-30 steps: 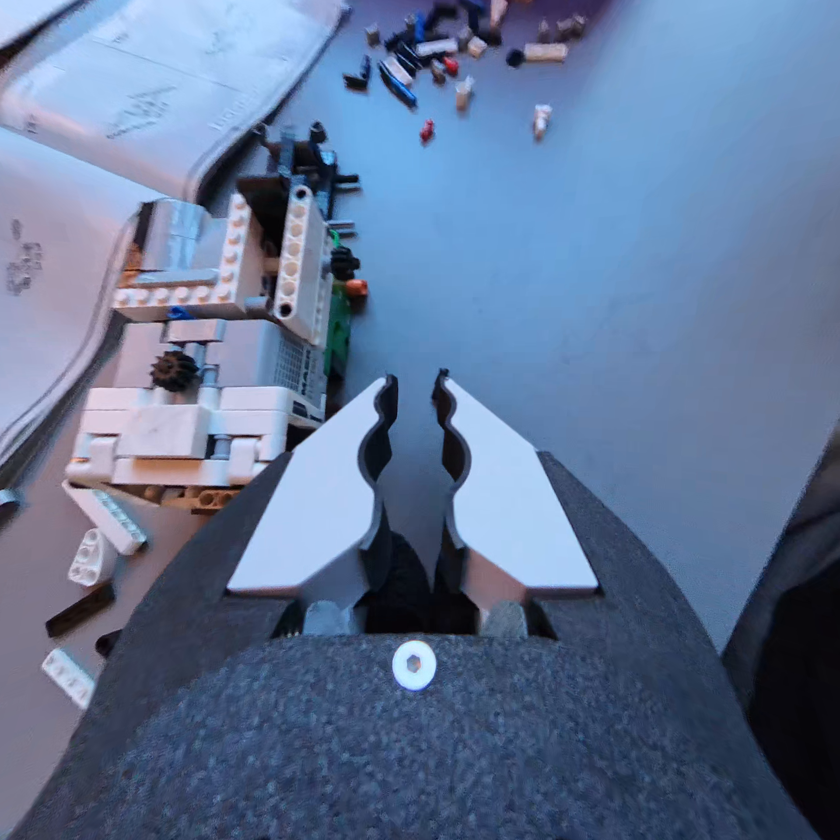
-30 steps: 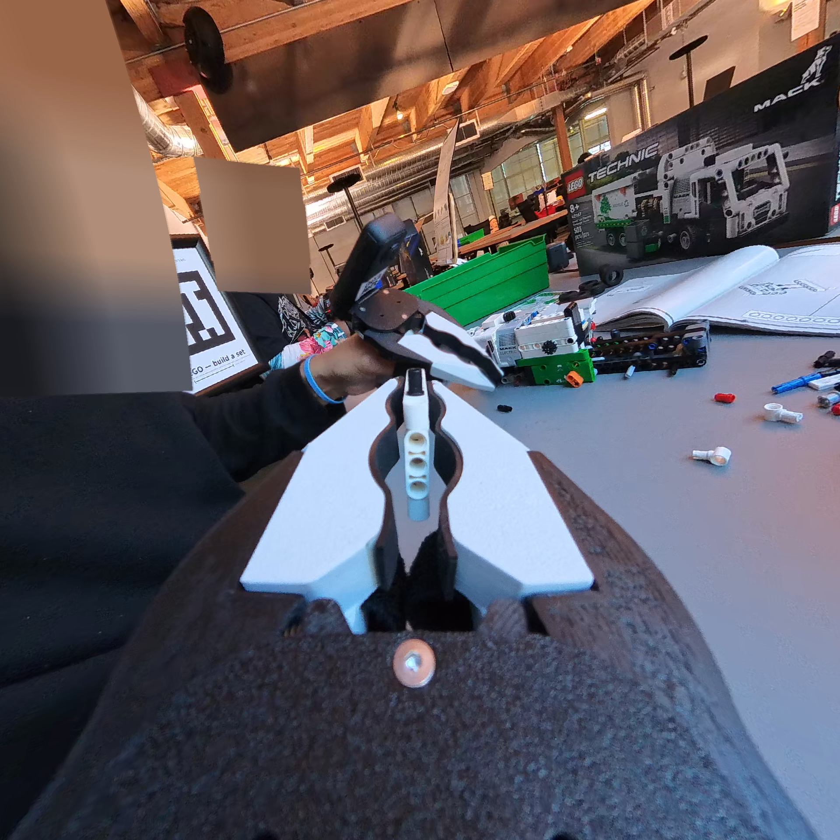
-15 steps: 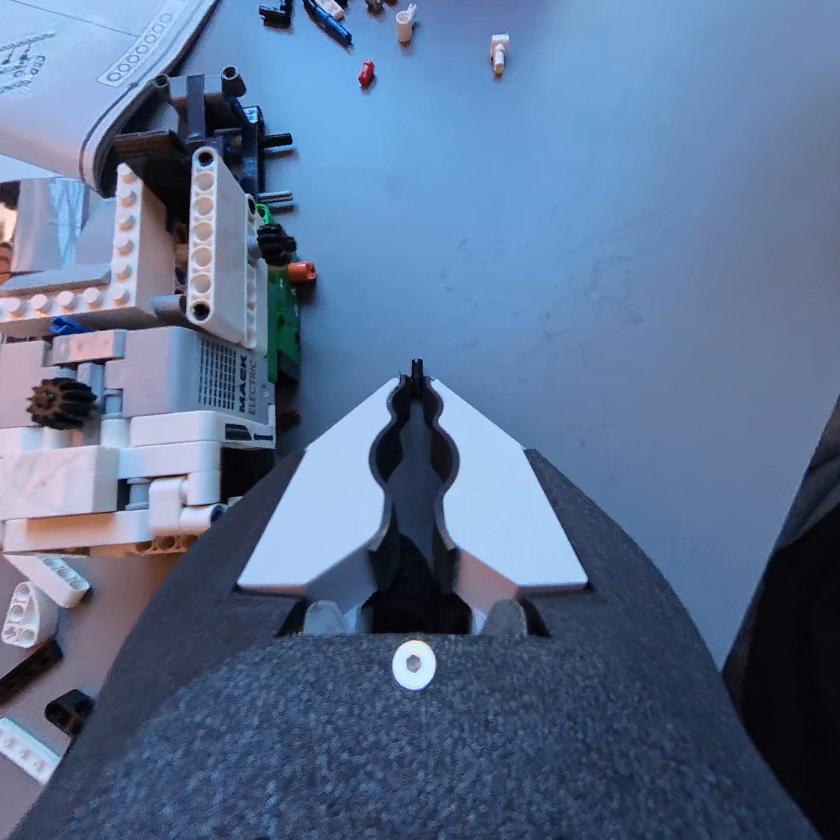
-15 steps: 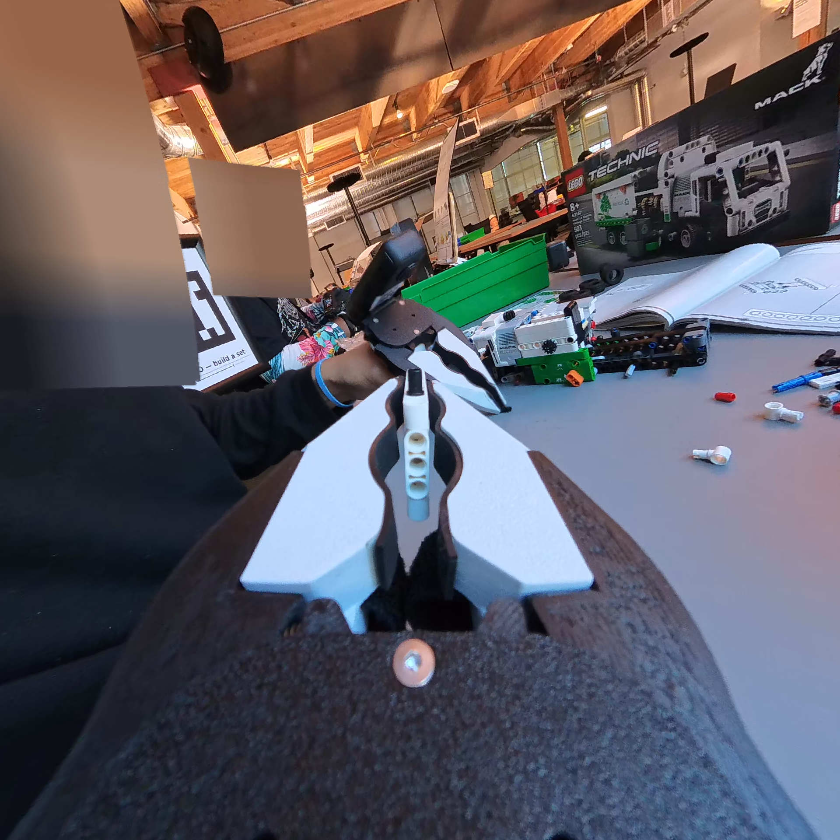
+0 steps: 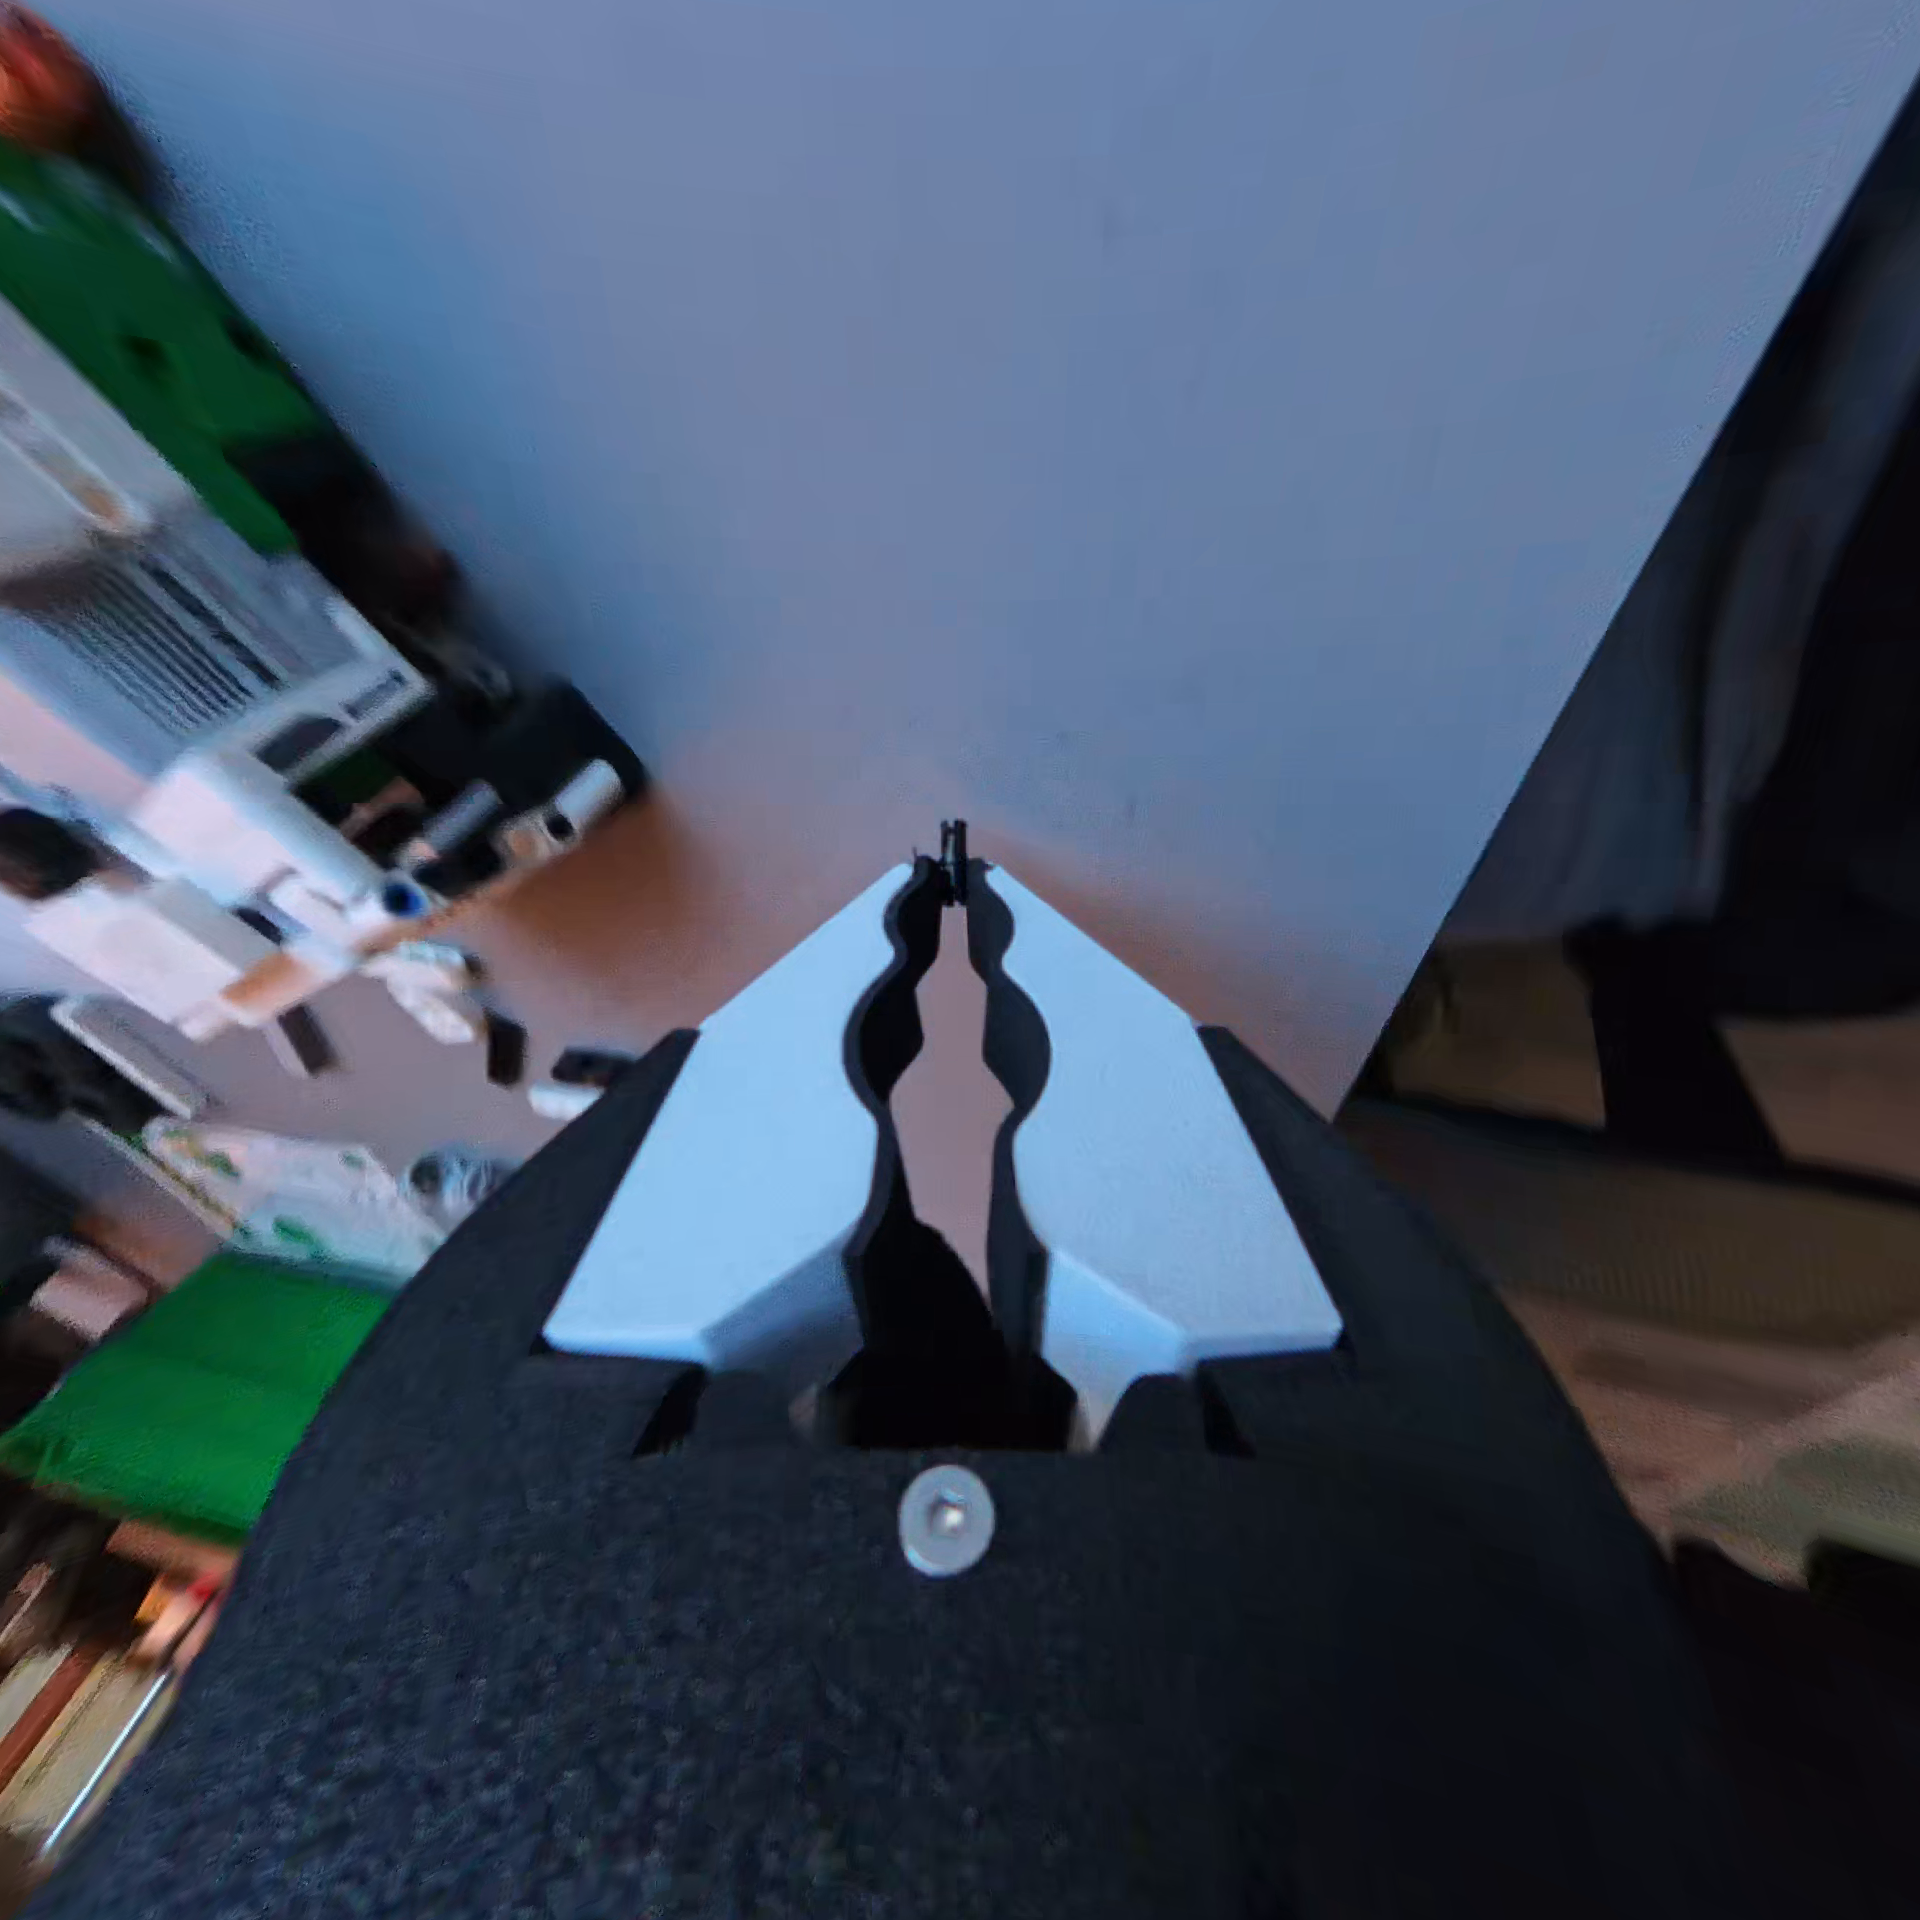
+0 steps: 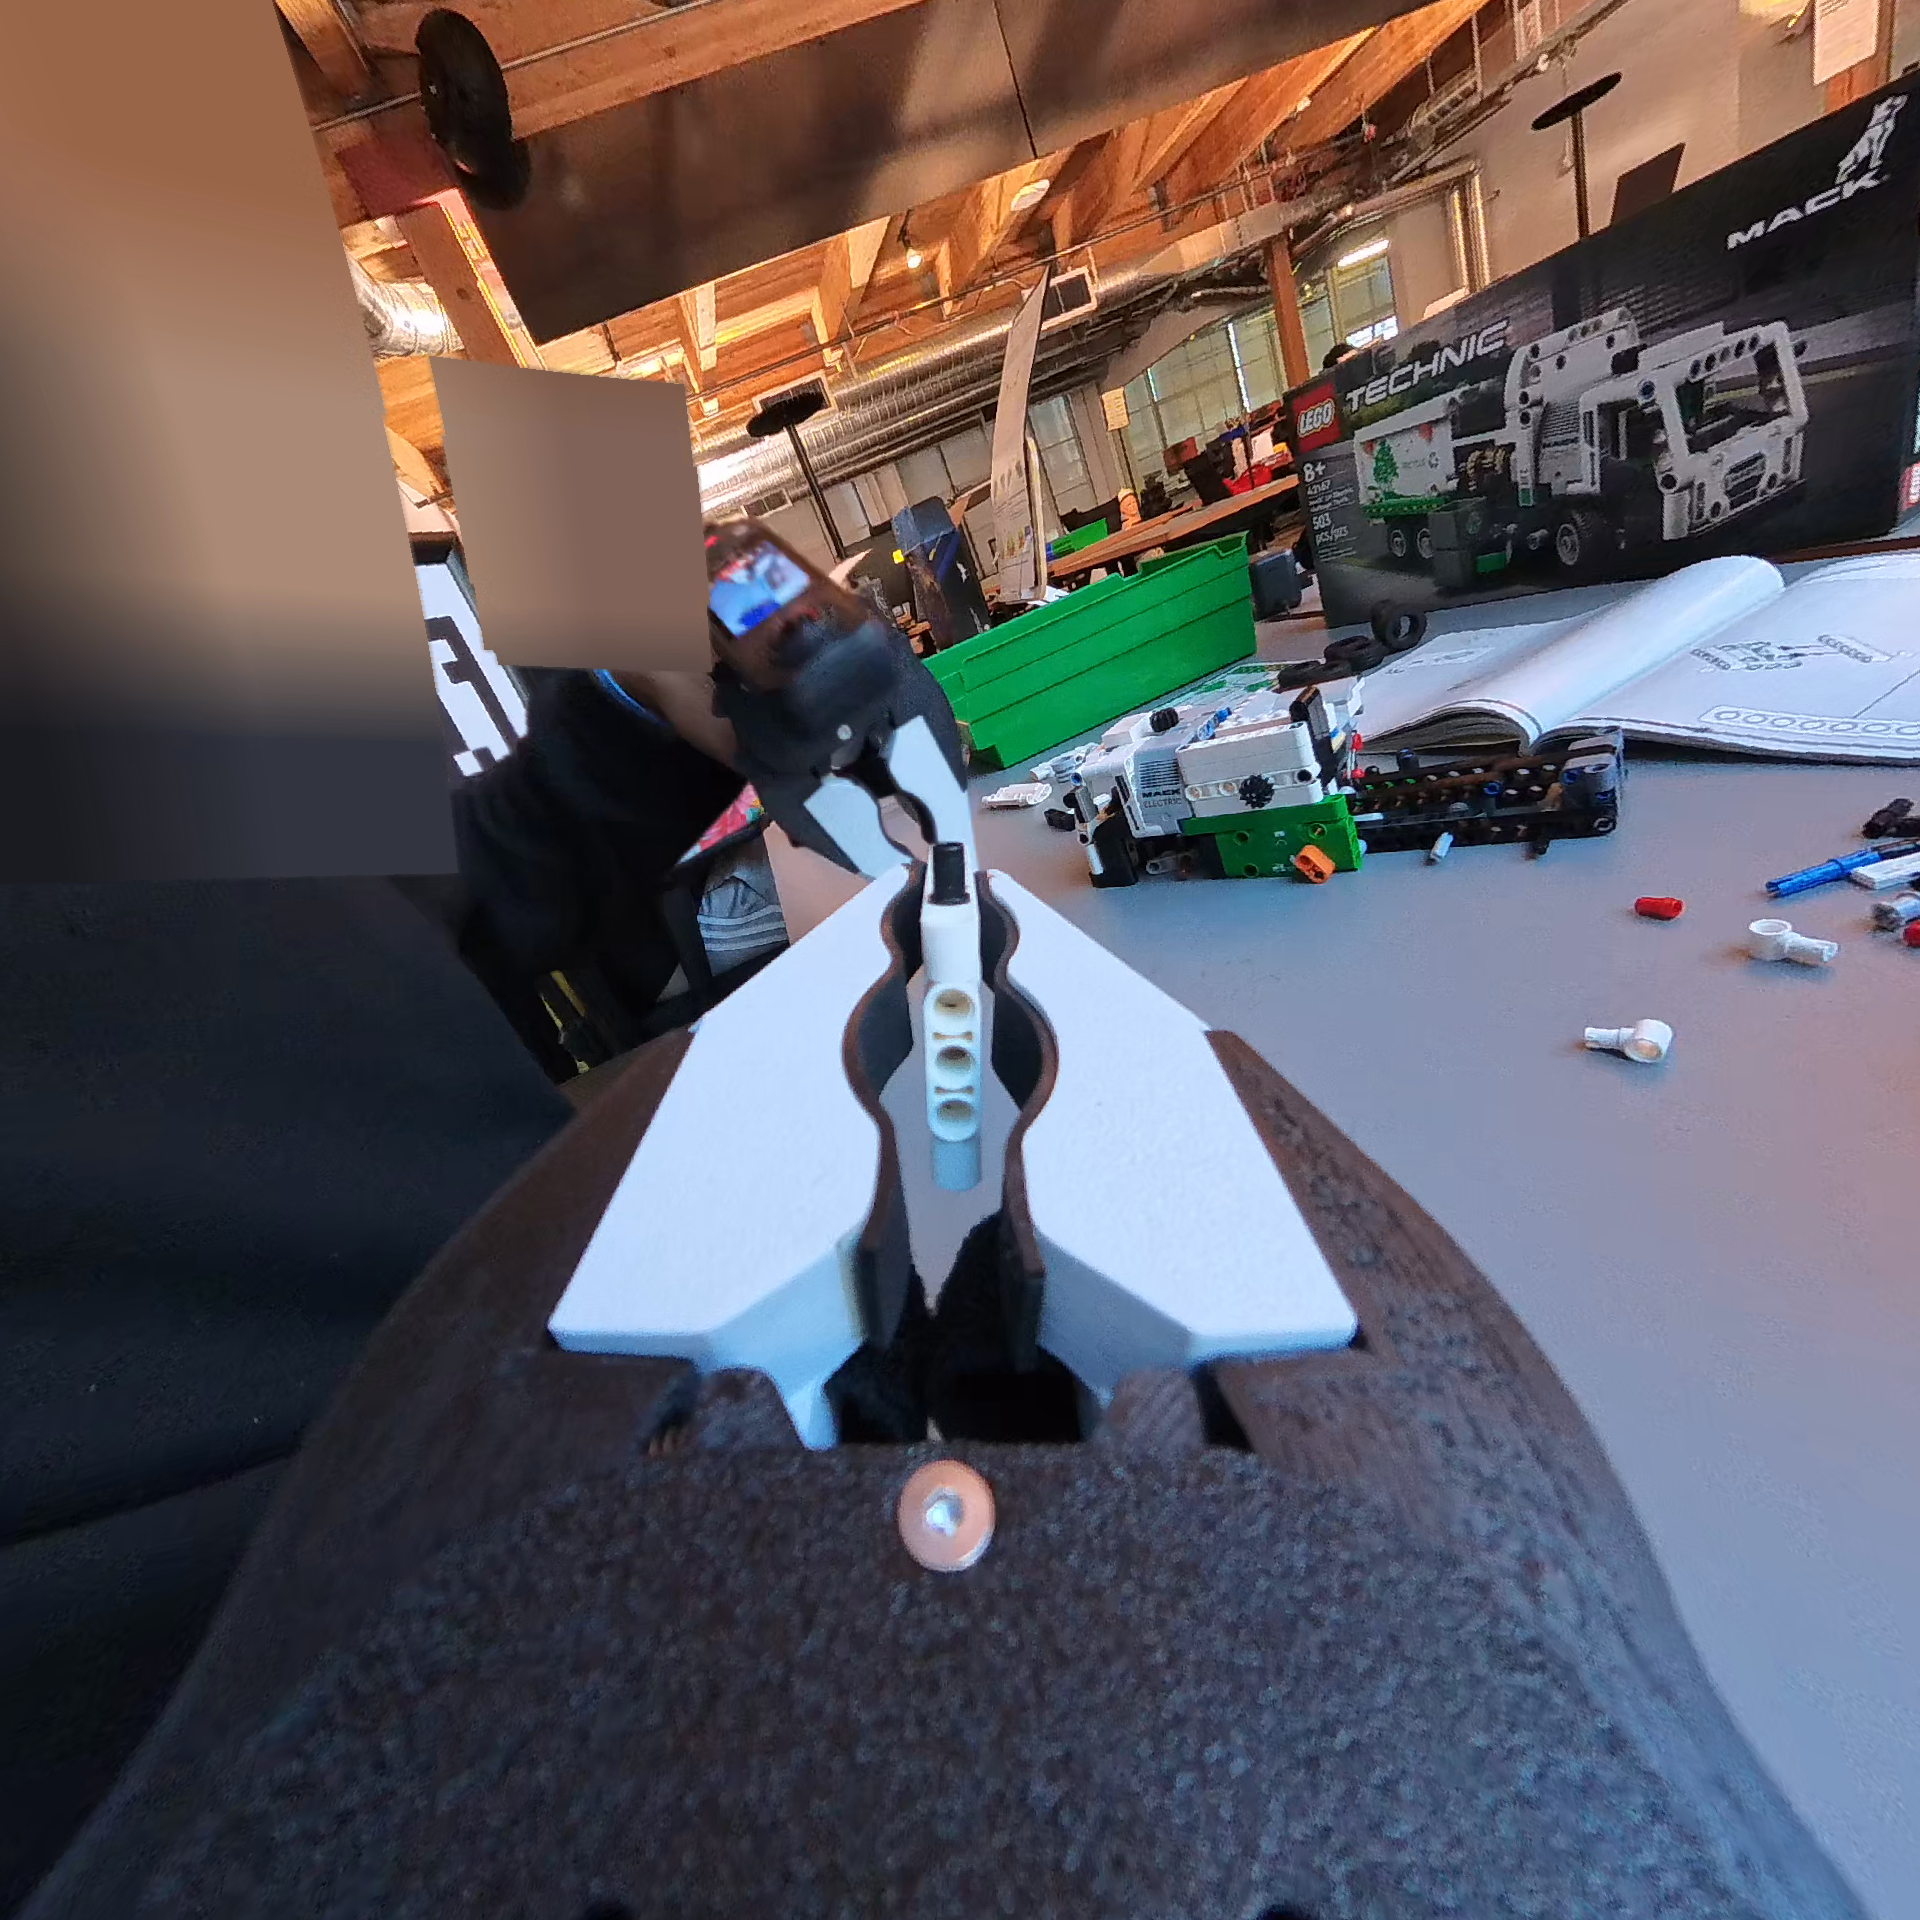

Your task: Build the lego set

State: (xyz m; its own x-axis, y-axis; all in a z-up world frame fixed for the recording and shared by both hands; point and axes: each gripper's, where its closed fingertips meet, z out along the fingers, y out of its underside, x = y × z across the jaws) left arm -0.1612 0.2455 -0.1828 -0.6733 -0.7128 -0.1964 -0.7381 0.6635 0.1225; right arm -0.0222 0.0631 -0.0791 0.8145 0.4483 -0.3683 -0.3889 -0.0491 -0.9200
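Observation:
My right gripper (image 6: 948, 885) is shut on a white beam (image 6: 954, 1039) with holes, held upright above the table's near edge. A small black pin (image 6: 945, 871) sits at the beam's top end. My left gripper (image 5: 951, 875) is shut on this black pin (image 5: 952, 844); in the right wrist view the left gripper (image 6: 933, 831) comes down from the upper left and its tips meet the beam's end. The part-built white and green truck (image 6: 1226, 790) stands on the grey table (image 6: 1455, 1195) farther back; it is blurred in the left wrist view (image 5: 208, 665).
An open instruction book (image 6: 1662, 665) and the set's box (image 6: 1610, 416) lie behind the truck. A green bin (image 6: 1101, 644) stands at the back. Loose pieces lie to the right: white connectors (image 6: 1631, 1039), a red pin (image 6: 1657, 907), a blue axle (image 6: 1829, 871). A person's dark sleeve is at left.
My left gripper closed on a black pin beside the truck, then lifted and swung over to the top end of the white beam. My right gripper has held still.

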